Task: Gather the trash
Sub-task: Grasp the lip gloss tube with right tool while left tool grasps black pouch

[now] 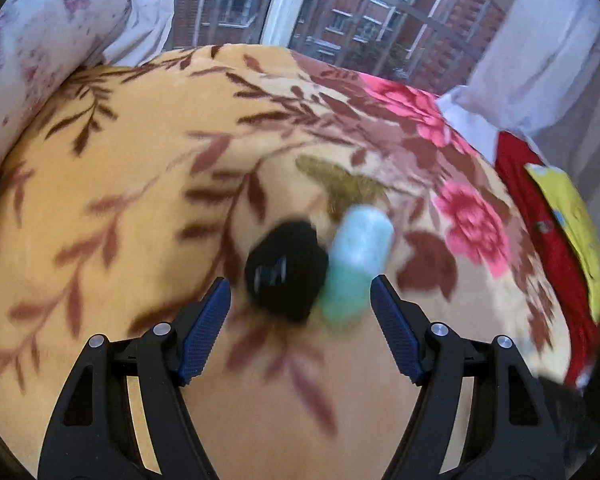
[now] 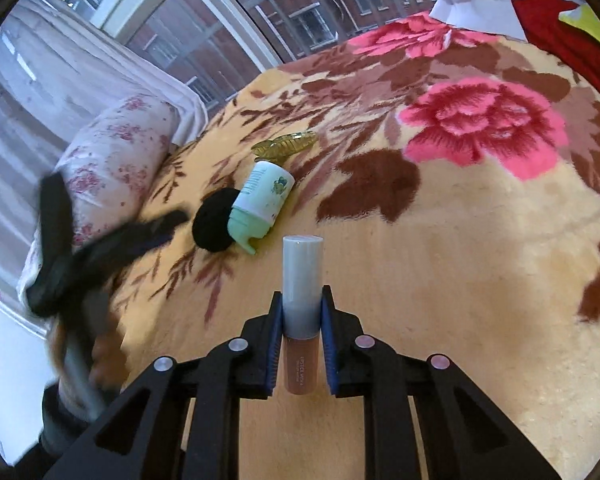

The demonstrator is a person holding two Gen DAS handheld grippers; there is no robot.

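Note:
A black round pad (image 1: pixel 285 270) and a pale green bottle (image 1: pixel 356 264) lie side by side on the floral blanket (image 1: pixel 140 184), just beyond my open left gripper (image 1: pixel 300 300), blurred by motion. In the right wrist view the same black pad (image 2: pixel 214 220) and green bottle (image 2: pixel 262 200) lie ahead, with a gold leaf-shaped clip (image 2: pixel 284 145) beyond. My right gripper (image 2: pixel 302 300) is shut on a slim cosmetic tube (image 2: pixel 302 280) with a grey cap and brown body. The left gripper (image 2: pixel 100 248) shows blurred at the left there.
A flowered pillow (image 2: pixel 112 164) lies at the bed's left edge under the window. A red cloth (image 1: pixel 540 232) and a yellow item (image 1: pixel 572 224) sit at the right side. White paper (image 2: pixel 476 8) lies at the far right. Curtains hang on both sides.

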